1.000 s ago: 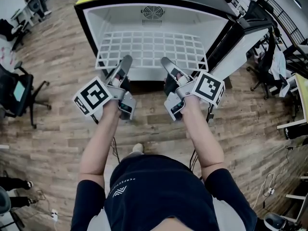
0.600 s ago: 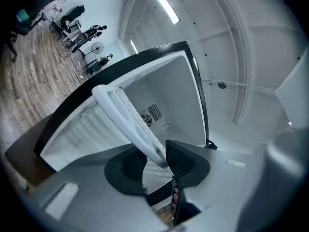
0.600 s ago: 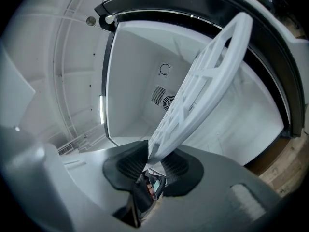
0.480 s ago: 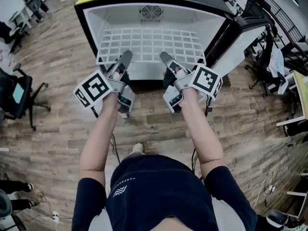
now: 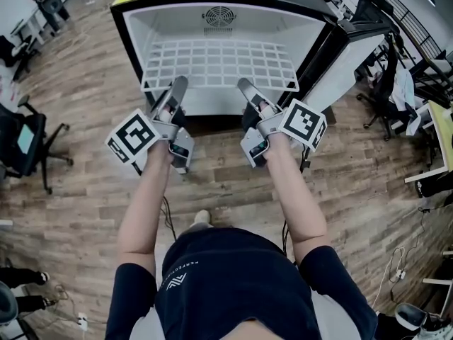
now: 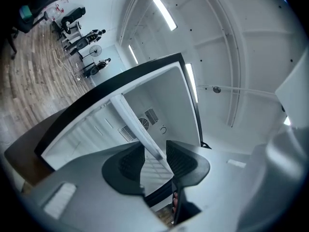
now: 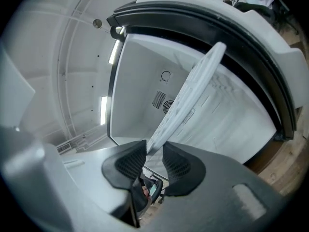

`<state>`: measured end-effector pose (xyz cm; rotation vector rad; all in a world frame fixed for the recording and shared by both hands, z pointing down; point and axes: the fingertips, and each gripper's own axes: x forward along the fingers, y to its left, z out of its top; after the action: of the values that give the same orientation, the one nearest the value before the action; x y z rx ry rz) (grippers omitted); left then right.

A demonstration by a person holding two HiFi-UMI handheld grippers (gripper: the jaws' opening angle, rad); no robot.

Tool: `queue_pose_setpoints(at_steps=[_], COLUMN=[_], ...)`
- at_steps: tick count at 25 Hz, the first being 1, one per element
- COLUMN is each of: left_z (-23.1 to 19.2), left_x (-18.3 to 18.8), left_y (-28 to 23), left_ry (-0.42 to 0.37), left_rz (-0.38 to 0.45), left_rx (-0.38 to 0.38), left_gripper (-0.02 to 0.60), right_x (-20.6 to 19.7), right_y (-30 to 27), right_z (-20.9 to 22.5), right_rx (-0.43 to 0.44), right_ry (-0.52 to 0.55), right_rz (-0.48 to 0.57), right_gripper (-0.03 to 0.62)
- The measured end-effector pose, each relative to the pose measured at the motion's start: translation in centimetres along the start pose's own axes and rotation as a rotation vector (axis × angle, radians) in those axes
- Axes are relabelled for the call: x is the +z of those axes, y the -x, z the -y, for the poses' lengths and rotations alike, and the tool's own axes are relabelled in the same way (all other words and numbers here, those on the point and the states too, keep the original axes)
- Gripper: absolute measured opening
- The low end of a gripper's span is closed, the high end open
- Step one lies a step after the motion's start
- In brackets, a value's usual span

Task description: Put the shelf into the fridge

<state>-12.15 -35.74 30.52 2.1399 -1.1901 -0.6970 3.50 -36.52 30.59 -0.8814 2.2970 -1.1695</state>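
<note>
- Fridge [image 5: 132, 48] stands open on the wooden floor [image 5: 85, 183] in the head view, with its door [image 5: 354, 52] swung out to the right. The white wire shelf [image 5: 219, 61] lies flat inside it, its near edge at the opening, and a fan grille [image 5: 217, 16] shows on the far wall above it. The left hand-held gripper [image 5: 177, 85] and the right hand-held gripper [image 5: 245, 87] both reach that near edge, one toward each end.
- Left gripper view: the left hand-held gripper [image 6: 155, 153] has its jaws wide; they have just been opening. The edge bar of the shelf [image 6: 131, 121] runs between the pads, with a gap showing on the bar's left side.
- Right gripper view: the right hand-held gripper [image 7: 154, 156] is wide too, its jaws also just opening. The edge of the shelf [image 7: 193, 91] slants up from between the pads into the fridge [image 7: 217, 28]. Whether it brushes a pad is hard to tell.
</note>
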Motion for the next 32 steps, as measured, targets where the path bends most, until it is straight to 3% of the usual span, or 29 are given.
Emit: queue_pose_setpoints(at_steps=[7, 11, 16, 18, 20, 23, 32], left_z=[0.9, 1.2, 1.9, 2.1, 2.1, 1.8, 1.1], left_x=[-1.1, -0.9, -0.2, -0.3, -0.3, 0.0, 0.4], left_y=[2.2, 3.4, 4.0, 4.1, 4.1, 4.2, 3.5], left_ry=[-0.033, -0.190, -0.480, -0.551, -0.573, -0.585, -0.626], left_rz=[0.003, 0.003, 0.003, -0.011, -0.016, -0.018, -0.034], left_rx=[-0.001, 0.044, 0.120, 0.143, 0.149, 0.158, 0.182], left_gripper=[0.147, 0.131, 0.129, 0.129, 0.129, 0.127, 0.128], right_x=[-1.0, -0.5, 0.9, 1.2, 1.3, 1.3, 2.1], right_y=[3.1, 4.8, 5.9, 5.9, 5.7, 5.4, 4.8], right_z=[1.3, 1.7, 0.9, 0.3, -0.2, -0.4, 0.4], right_rx=[-0.084, -0.142, -0.266, -0.316, -0.355, -0.390, -0.437], right_ry=[0.049, 0.132, 0.472, 0.632, 0.755, 0.845, 0.881], right_rz=[0.036, 0.079, 0.114, 0.114, 0.112, 0.106, 0.108], right_gripper=[0.101, 0.098, 0.098, 0.101, 0.101, 0.100, 0.098])
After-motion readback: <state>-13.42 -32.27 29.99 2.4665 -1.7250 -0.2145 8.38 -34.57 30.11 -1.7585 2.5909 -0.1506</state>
